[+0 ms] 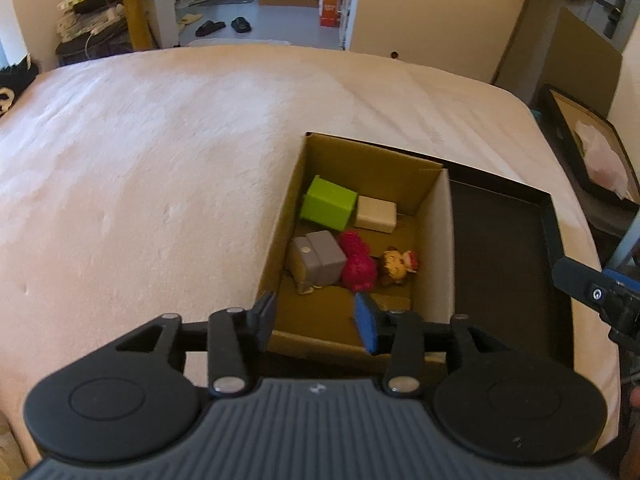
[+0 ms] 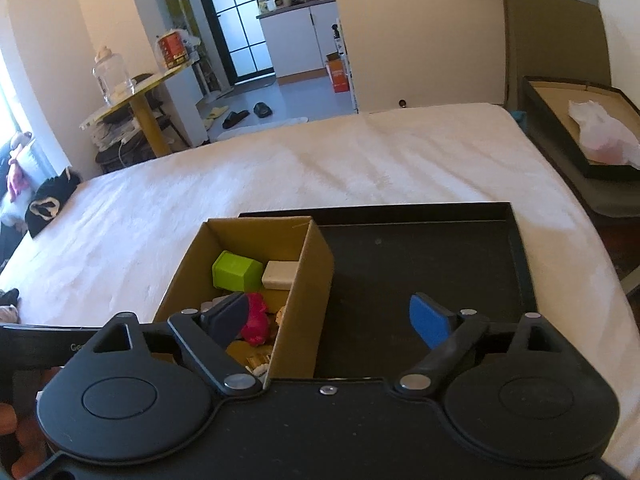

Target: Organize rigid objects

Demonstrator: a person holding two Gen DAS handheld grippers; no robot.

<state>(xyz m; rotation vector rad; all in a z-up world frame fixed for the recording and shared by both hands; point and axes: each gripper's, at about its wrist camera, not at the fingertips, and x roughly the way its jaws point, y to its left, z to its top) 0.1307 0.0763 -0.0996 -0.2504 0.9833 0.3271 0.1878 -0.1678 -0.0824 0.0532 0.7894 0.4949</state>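
1. Box (image 1: 436, 240): set on bed (image 1: 160, 140), beside black tray (image 2: 420, 272).
2. Contents: green block (image 1: 330, 208), white block (image 1: 376, 214), grey block (image 1: 320, 262), pink toy (image 1: 358, 262), figurine (image 1: 398, 266).
3. Left gripper (image 1: 316, 322): jaws parted, nothing held.
4. Right gripper (image 2: 330, 320): jaws wide, nothing held.

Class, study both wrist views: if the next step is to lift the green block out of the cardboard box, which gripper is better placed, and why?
Probably the left gripper: it hangs open over the cardboard box, with the green block ahead between its fingers. The right gripper, also open, straddles the box's right wall, mostly above the black tray.
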